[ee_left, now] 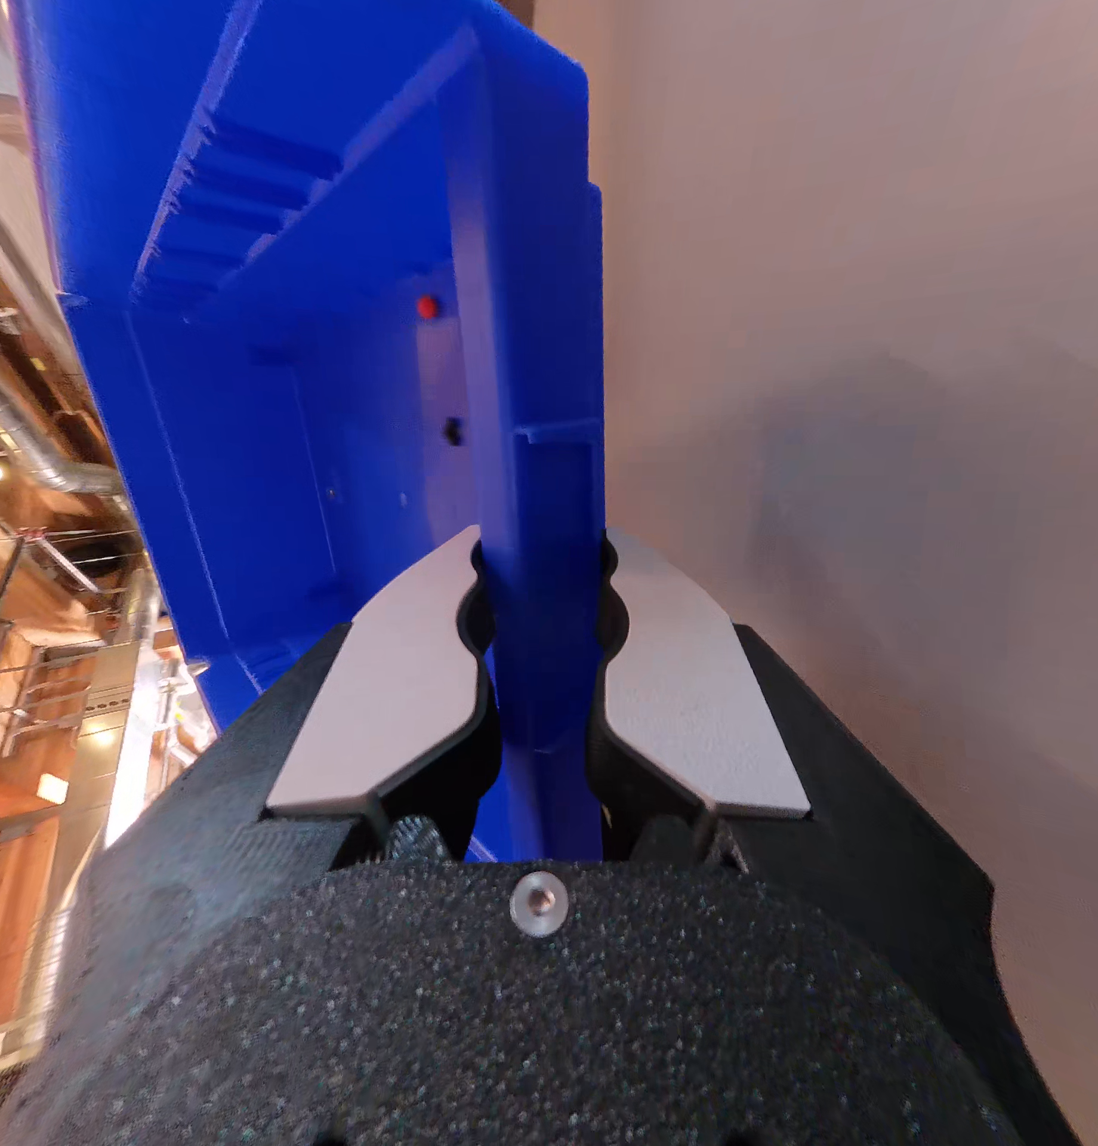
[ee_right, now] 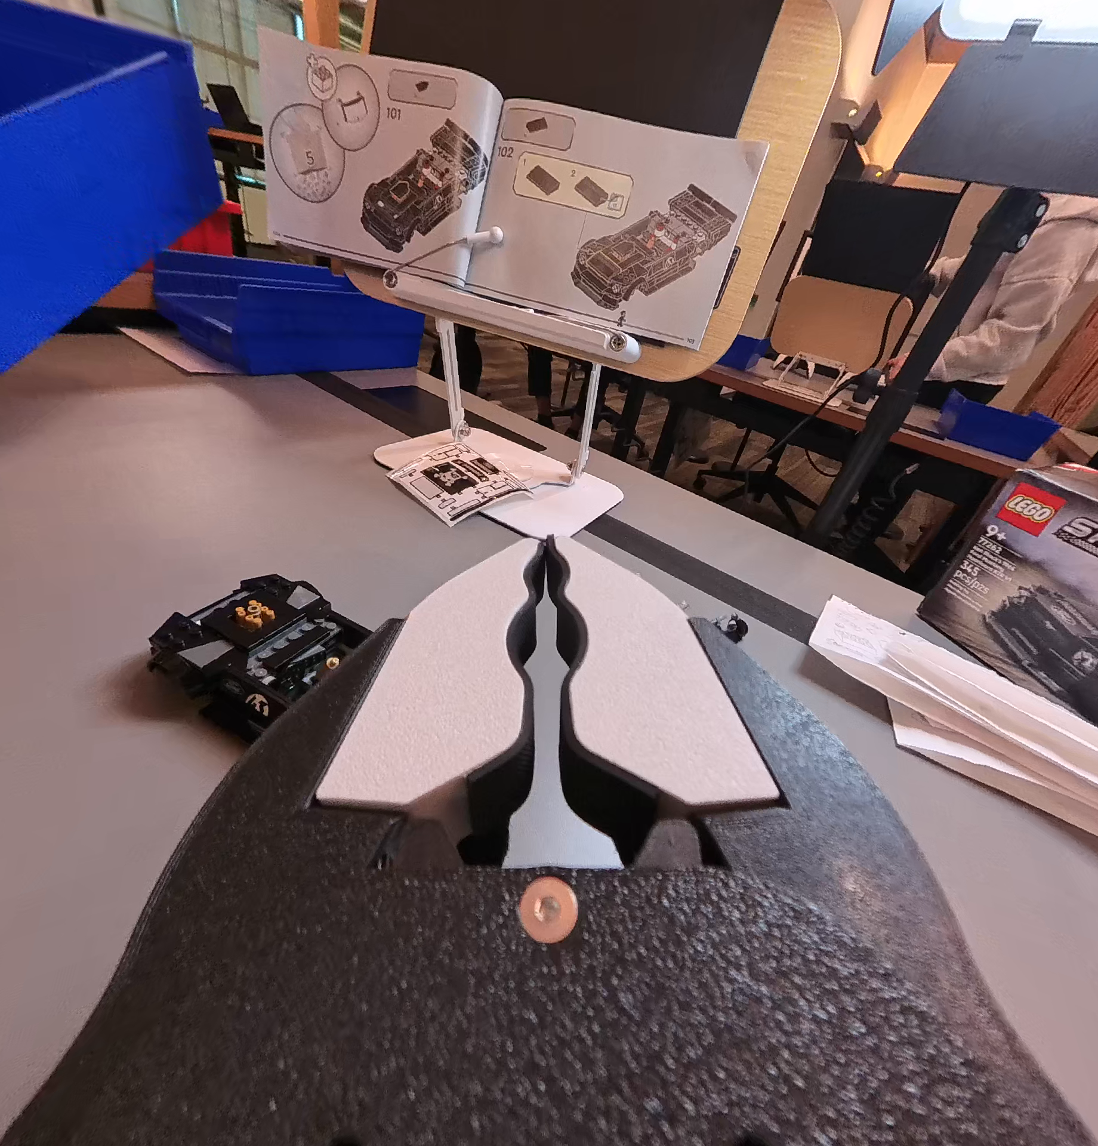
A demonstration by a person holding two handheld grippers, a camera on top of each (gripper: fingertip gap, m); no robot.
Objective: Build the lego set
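Observation:
My left gripper (ee_left: 541, 546) is shut on the wall of a blue plastic bin (ee_left: 323, 347) and holds it tilted up on its side. A small red piece (ee_left: 427, 306) and a small dark piece (ee_left: 452, 429) lie inside the bin. In the right wrist view the same bin (ee_right: 69, 186) hangs raised at the upper left. My right gripper (ee_right: 548, 546) is shut and empty above the grey table (ee_right: 131, 496). A partly built black lego car (ee_right: 249, 651) sits on the table just left of it. An open instruction booklet (ee_right: 503, 204) rests on a white stand (ee_right: 534, 484).
A sticker sheet (ee_right: 460, 480) lies on the stand's base. More blue bins (ee_right: 286, 310) stand at the back left. The lego box (ee_right: 1042, 583) and paper bags (ee_right: 968, 701) lie at the right. A person (ee_right: 1030, 297) stands at another table behind. A pale wall (ee_left: 875, 310) fills the left wrist view's right. My hands' fingertips stand some 45 cm from each other.

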